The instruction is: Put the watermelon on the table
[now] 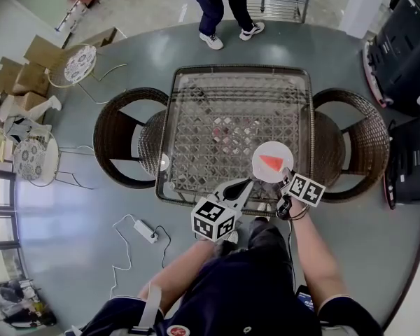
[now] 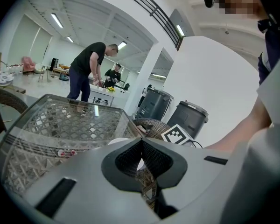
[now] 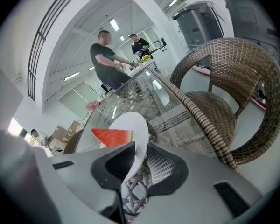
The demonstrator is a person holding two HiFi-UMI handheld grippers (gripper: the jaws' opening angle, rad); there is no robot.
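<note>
The right gripper [image 3: 137,149] has its fingers [image 3: 169,171] clamped on the near rim of a white plate [image 3: 130,125]. Just beyond the fingers, on that plate, lies the watermelon [image 3: 111,136], a red wedge with a thin green rind. The plate is at the near corner of the glass-topped counter [image 3: 151,94]; whether it touches the glass cannot be told. The left gripper [image 2: 141,144], fingers together on nothing, hangs just beside it at the counter's edge. The wedge looks soft, wet and liable to slide, so gripping the stiff plate rim and keeping it level is probably safest. Farther off, right of the fingers, is a wicker chair [image 3: 233,92]. Beyond the counter a person [image 3: 105,59] stands.
</note>
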